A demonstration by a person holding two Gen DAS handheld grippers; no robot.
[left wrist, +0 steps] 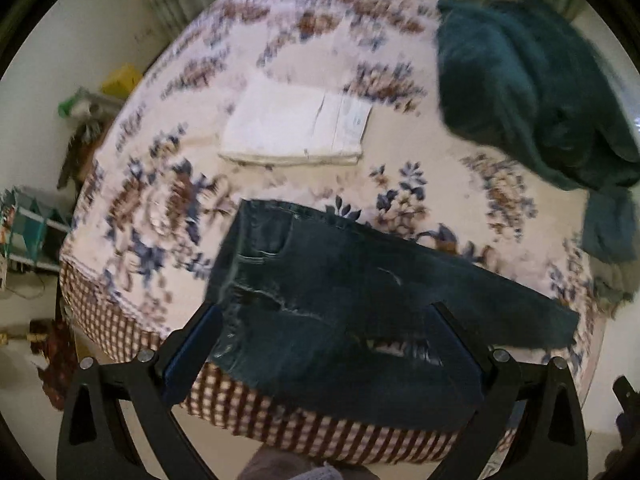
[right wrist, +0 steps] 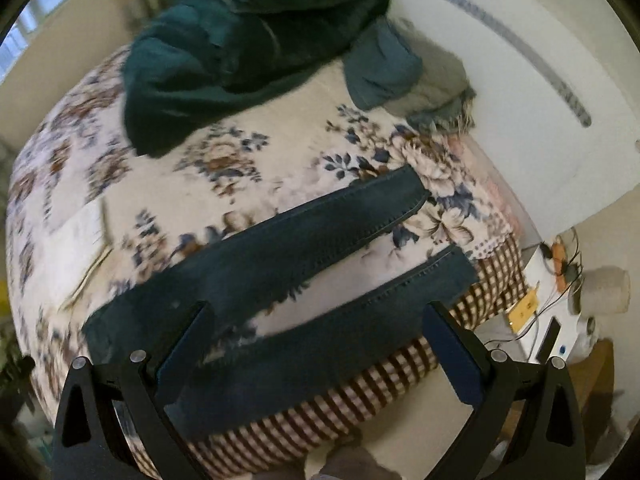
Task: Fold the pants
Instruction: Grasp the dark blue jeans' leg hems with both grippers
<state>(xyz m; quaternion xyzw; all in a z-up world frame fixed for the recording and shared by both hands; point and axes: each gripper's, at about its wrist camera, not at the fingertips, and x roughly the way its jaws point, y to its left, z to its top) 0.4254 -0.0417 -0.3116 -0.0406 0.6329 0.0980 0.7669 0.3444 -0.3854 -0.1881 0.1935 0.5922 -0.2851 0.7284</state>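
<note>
Dark blue ripped jeans (left wrist: 320, 280) lie on a floral bedspread (left wrist: 168, 200), waist end at the left, near the bed's front edge. My left gripper (left wrist: 324, 312) hovers open above the thigh and knee part, nothing between its fingers. In the right wrist view the two jean legs (right wrist: 304, 240) lie spread apart, running toward the right edge of the bed. My right gripper (right wrist: 316, 312) is open over the nearer leg (right wrist: 360, 320), which hangs partly over the checked bed skirt (right wrist: 320, 412).
A folded white garment (left wrist: 296, 128) lies mid-bed. A dark green blanket (left wrist: 528, 88) and a grey-blue cloth (right wrist: 384, 68) are heaped at the far right. Left of the bed stands a rack (left wrist: 28, 224). Right of it stands a low table (right wrist: 552, 300) with cables.
</note>
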